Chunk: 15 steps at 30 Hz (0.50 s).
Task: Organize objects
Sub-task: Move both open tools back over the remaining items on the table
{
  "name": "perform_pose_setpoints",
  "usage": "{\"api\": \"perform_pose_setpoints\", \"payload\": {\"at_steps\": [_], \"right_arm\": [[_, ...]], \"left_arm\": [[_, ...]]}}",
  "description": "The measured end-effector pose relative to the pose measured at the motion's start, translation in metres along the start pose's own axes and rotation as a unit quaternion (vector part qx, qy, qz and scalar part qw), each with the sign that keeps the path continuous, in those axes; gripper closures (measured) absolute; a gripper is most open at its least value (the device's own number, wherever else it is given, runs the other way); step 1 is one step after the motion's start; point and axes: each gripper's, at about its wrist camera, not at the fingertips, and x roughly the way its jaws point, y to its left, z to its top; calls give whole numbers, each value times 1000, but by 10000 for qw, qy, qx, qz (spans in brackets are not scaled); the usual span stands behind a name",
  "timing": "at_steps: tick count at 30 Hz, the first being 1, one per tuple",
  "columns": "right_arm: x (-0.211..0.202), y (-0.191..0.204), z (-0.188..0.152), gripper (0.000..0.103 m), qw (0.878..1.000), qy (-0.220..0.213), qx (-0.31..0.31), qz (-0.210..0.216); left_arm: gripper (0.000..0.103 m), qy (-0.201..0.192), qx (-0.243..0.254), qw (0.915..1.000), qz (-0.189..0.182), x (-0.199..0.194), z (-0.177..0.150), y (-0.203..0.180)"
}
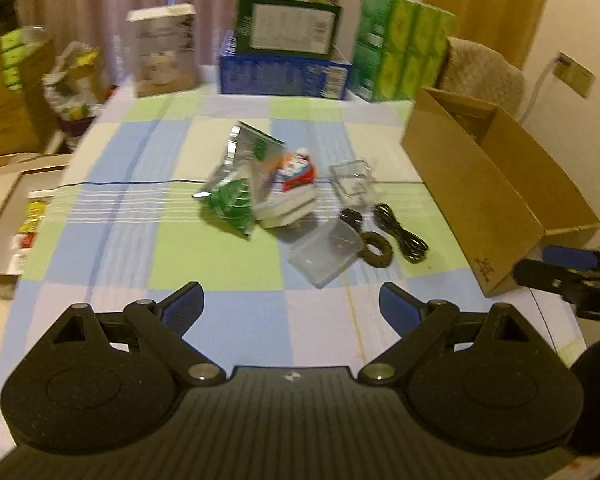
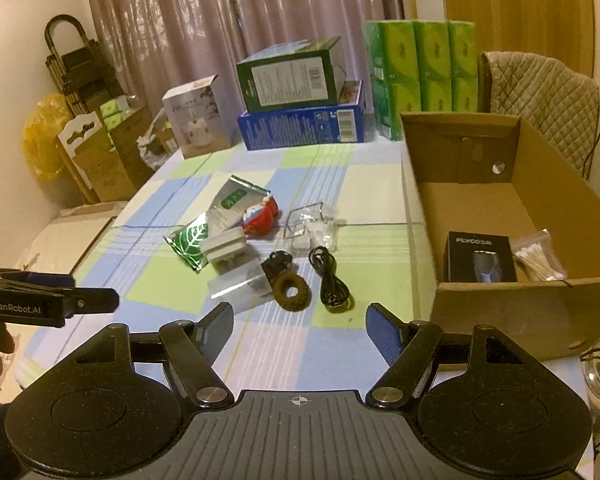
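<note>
Both grippers empty. My left gripper (image 1: 292, 304) has its blue-padded fingers spread wide over the checked tablecloth (image 1: 140, 208); my right gripper (image 2: 300, 320) is likewise released, nothing between its pads.

Loose objects sit clustered at centre frame in both views. Crinkled foil pouch with green leaf print (image 2: 188, 242), glossy, lying flat. White rectangular block (image 2: 224, 248) touching its right edge. Red and white packet (image 2: 262, 220) just behind. Clear hard plastic case (image 1: 326, 252), lid blurred. Brown fuzzy hair tie (image 2: 293, 291), ring-shaped, beside a coiled black cable (image 2: 330, 280). Transparent bag of small white pieces (image 2: 312, 228) further back.

Cardboard box (image 2: 500, 316), matte brown, open top, right of frame: holds a black FLYCO carton (image 2: 480, 258) and a zip bag of cotton swabs (image 2: 540, 260), side by side.
</note>
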Motion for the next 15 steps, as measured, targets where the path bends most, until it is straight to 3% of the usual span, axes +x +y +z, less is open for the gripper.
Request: {"api": "perform_pose_setpoints", "payload": {"at_steps": [6,11,15], "right_arm": [[34,-5,2,34,9999,156,-34,28],[67,-10,4,45,9993,354,-112,25],[89,-13,5,45,9987,479,-169,22]], "left_arm": [[15,330,402,9985,-159,44,5,-3],[20,439,627,9964,-372,83,10,-3],[20,422,906,9934,-569,110,17,-5]]}}
